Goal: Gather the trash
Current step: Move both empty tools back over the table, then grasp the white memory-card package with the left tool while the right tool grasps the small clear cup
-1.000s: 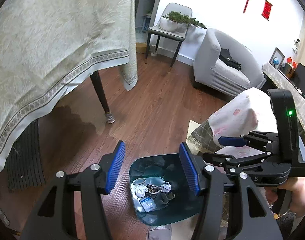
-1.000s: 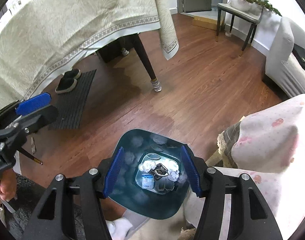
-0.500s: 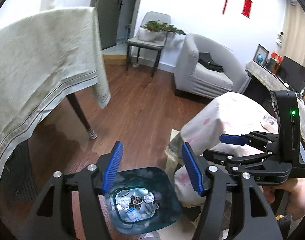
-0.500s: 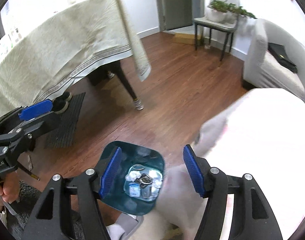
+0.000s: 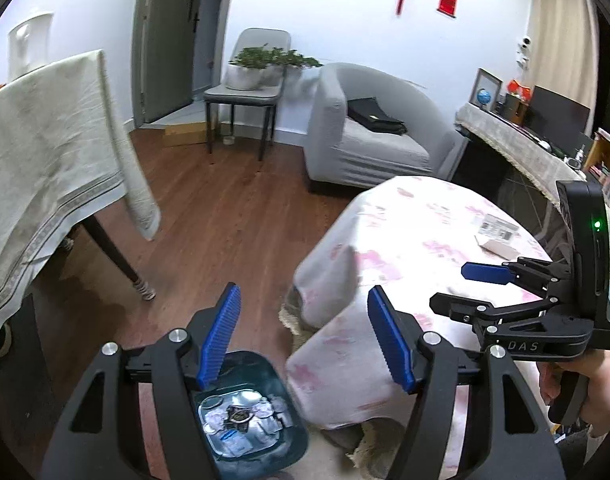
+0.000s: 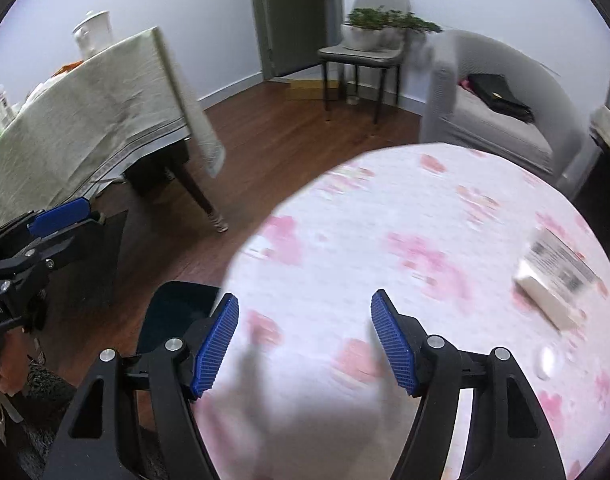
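Observation:
A dark teal trash bin [image 5: 261, 436] stands on the floor beside the round table, with crumpled paper and wrappers [image 5: 241, 420] inside; its rim also shows in the right wrist view [image 6: 177, 312]. My left gripper [image 5: 305, 336] is open and empty, above the bin's far side. My right gripper [image 6: 305, 340] is open and empty over the round table's pink-flowered cloth [image 6: 405, 248]. A white printed box [image 6: 557, 276] lies on the table at the right, also seen in the left wrist view [image 5: 497, 236]. A small white round item [image 6: 545, 360] lies near it.
A large table with a beige cloth [image 5: 45, 152] stands at the left, its dark leg [image 5: 117, 256] on the wood floor. A grey armchair [image 5: 365, 132] and a chair with a plant [image 5: 257, 76] are behind. A sideboard [image 5: 525, 148] runs along the right.
Both grippers have risen and swung right, away from above the bin towards the round table. The right one now looks over the tabletop. Both stayed open.

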The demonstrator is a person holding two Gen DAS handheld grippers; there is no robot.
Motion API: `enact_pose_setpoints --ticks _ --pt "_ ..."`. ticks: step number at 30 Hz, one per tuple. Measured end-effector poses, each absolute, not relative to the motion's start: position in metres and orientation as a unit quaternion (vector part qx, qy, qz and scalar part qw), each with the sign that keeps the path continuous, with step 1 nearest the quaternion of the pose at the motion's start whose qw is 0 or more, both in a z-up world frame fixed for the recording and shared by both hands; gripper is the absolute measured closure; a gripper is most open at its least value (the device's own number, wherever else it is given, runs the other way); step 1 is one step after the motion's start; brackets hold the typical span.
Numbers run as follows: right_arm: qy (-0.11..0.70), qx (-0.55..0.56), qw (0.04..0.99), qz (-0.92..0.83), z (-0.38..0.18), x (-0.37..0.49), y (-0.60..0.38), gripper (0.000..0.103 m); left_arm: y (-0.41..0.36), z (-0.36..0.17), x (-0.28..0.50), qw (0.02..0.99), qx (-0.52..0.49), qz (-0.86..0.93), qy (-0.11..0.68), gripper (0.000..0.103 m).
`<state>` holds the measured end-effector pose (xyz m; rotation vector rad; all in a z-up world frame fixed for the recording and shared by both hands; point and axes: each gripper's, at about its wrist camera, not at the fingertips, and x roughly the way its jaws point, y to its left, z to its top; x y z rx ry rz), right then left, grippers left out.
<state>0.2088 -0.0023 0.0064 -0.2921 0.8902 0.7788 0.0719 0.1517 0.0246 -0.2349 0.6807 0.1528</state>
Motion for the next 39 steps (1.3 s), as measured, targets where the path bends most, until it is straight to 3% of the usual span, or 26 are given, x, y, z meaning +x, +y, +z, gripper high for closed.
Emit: enact_pose_setpoints --ticks 20,35,39 --pt "0.423 -0.094 0.862 0.263 0.005 0.251 -0.121 0.033 0.065 0.004 0.135 0.926 -0.098 0.012 0.365 0.032" --pt "0.451 -0.079 0.862 0.217 -0.02 0.281 -0.15 0.033 0.015 -0.021 0.163 0.925 -0.052 -0.028 0.375 0.03" --pt "0.446 -0.088 0.864 0.215 -0.023 0.285 -0.147 0.043 0.004 -0.026 0.168 0.922 -0.045 -0.046 0.382 0.027"
